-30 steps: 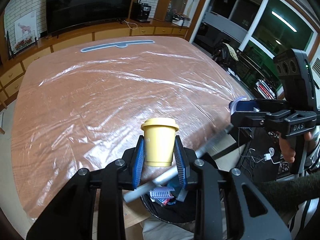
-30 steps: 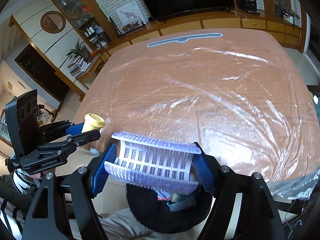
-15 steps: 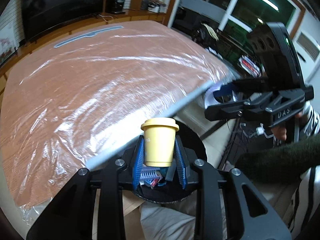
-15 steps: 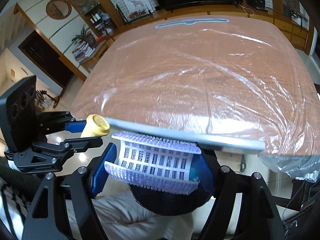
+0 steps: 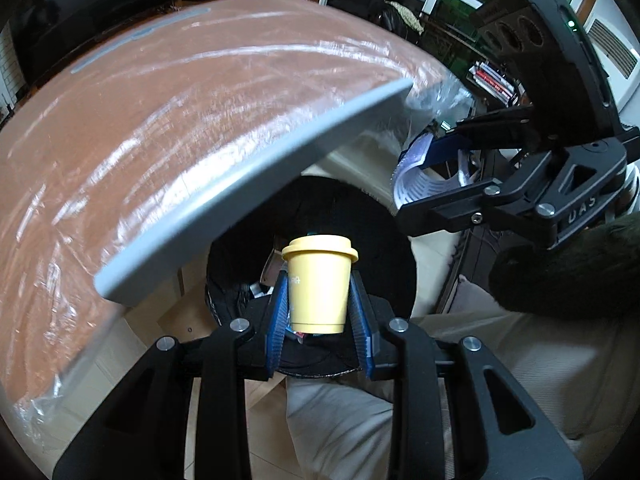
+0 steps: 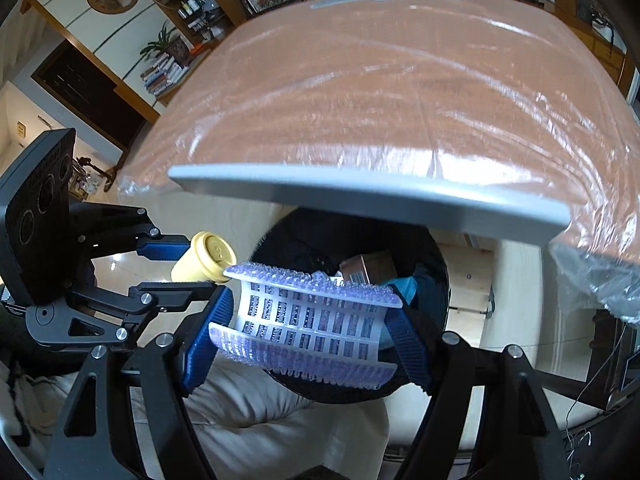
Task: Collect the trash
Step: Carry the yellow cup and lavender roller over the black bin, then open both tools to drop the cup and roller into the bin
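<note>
Left gripper (image 5: 320,300) clamped on yellow lidded cup (image 5: 319,282), cup upright between blue pads (image 5: 278,312), hanging over black trash bin (image 5: 384,240) below table edge (image 5: 248,184). Bin holds cardboard box (image 6: 370,266) and other scraps. Right gripper (image 6: 306,332) clamped on white spiky plastic mat (image 6: 308,320), mat bowed between pads, also over bin opening. Plastic-wrapped table (image 6: 400,80) behind both. Person's light trousers (image 5: 340,420) under bin.

Both wrist fisheyes look steeply down from close above, sharing the black bin (image 5: 384,240) (image 6: 434,276) and table edge (image 5: 248,196) (image 6: 360,196)
</note>
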Motion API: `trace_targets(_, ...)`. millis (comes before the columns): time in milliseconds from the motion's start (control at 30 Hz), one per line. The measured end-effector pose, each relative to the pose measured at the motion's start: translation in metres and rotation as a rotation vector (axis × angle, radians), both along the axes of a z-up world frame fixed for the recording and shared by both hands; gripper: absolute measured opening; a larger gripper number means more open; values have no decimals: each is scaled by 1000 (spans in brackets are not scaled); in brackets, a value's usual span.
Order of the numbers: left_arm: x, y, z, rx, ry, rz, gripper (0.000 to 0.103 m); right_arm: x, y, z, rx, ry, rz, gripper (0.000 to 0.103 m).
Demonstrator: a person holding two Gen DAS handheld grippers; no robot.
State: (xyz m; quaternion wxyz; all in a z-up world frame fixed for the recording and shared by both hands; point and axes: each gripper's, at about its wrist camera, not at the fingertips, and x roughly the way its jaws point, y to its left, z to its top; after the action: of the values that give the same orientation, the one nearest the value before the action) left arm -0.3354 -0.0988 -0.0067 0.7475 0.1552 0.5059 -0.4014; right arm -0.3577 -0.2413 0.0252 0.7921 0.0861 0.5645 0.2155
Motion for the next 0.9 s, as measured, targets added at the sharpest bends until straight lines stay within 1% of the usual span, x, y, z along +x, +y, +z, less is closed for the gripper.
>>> trace_targets(300, 5, -8, -35, 68, 31, -2, 31, 4, 3, -30, -48, 41, 11, 75)
trace_targets(467, 11, -11, -48, 91, 45, 9, 31, 8, 6, -46, -70, 51, 4, 75)
trace_targets(733, 18, -19, -61, 126, 27, 31, 31, 18, 12, -59, -91, 57, -20, 75)
trace_targets(900, 19, -24, -66, 131, 28, 39, 31, 20, 16, -68, -109, 64, -15, 75)
